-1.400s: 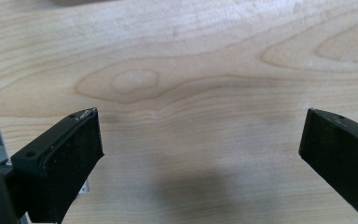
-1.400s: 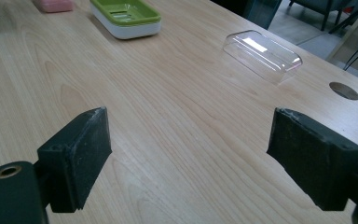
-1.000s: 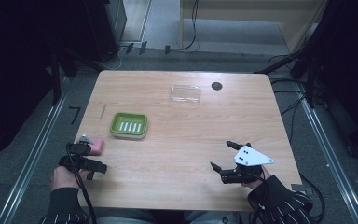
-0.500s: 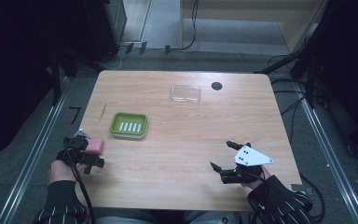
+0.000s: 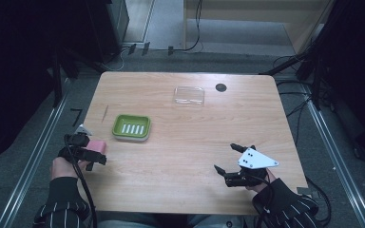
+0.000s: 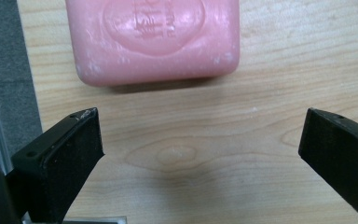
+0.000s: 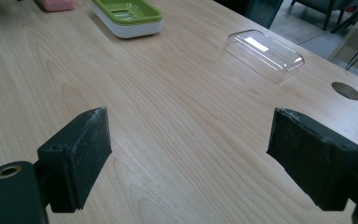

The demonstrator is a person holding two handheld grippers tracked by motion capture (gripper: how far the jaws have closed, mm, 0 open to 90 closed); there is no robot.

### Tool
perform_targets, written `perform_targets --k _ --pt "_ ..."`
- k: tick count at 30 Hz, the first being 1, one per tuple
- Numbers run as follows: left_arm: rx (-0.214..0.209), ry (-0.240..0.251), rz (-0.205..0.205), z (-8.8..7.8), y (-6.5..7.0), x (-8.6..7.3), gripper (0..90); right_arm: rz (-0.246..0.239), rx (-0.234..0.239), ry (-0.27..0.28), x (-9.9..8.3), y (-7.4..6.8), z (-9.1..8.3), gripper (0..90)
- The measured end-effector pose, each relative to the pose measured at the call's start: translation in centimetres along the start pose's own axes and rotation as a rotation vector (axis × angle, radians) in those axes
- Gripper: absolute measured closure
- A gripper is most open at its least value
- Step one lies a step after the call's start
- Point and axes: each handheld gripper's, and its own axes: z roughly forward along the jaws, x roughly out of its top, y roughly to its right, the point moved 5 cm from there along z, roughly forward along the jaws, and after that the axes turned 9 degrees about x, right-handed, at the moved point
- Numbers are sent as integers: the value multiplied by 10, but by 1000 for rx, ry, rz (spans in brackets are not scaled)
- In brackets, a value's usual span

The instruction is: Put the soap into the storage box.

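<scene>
my left gripper (image 6: 200, 154) hangs with jaws spread wide, the pink soap bar (image 6: 154, 39) just ahead of them near the table (image 6: 205, 140) edge; i think a shallow, skewed close could nudge it off. right gripper (image 7: 191, 154) idles, jaws released.

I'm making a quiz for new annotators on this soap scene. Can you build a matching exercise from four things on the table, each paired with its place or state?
Things:
1. pink soap bar
2. green soap dish
3. clear lid
4. right gripper

Descriptions:
A. open, above bare wood near the front right
B. near the table's far edge
C. just ahead of the left gripper's open jaws
D. slotted, left of centre

Pairs: 1-C, 2-D, 3-B, 4-A
</scene>
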Motion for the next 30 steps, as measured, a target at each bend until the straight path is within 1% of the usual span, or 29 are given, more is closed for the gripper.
perform_targets --k 7,8,11,12,13,17,21,25,26,28,29,30 --pt "0 6 -4 -1 -1 9 1 0 0 -1 0 0 0 139" --pt "1 8 -12 0 -3 12 1 0 1 0 0 0 0 138" --pt "0 6 -17 1 -3 14 0 0 1 -1 0 0 0 138" --pt "0 2 -15 1 -4 15 0 -1 0 -1 0 0 0 138" --pt "5 4 -27 3 -5 17 0 0 0 -2 0 0 0 138" --pt "5 5 -37 4 -7 21 0 -2 1 -2 0 0 0 138" --pt "6 1 -42 7 -8 29 0 -2 1 -3 0 0 0 138" --pt "10 -4 -47 9 -9 33 0 -2 0 -4 0 0 0 138" --pt "14 -1 -58 12 -10 35 0 0 -1 -5 0 0 0 138" --pt "9 -7 -59 13 -10 36 0 -2 0 -5 0 0 1 138" --pt "10 -6 -61 14 -10 37 0 -2 -1 -5 0 0 1 138" --pt "21 -14 -58 16 -12 40 0 -2 -1 -4 0 0 1 138"
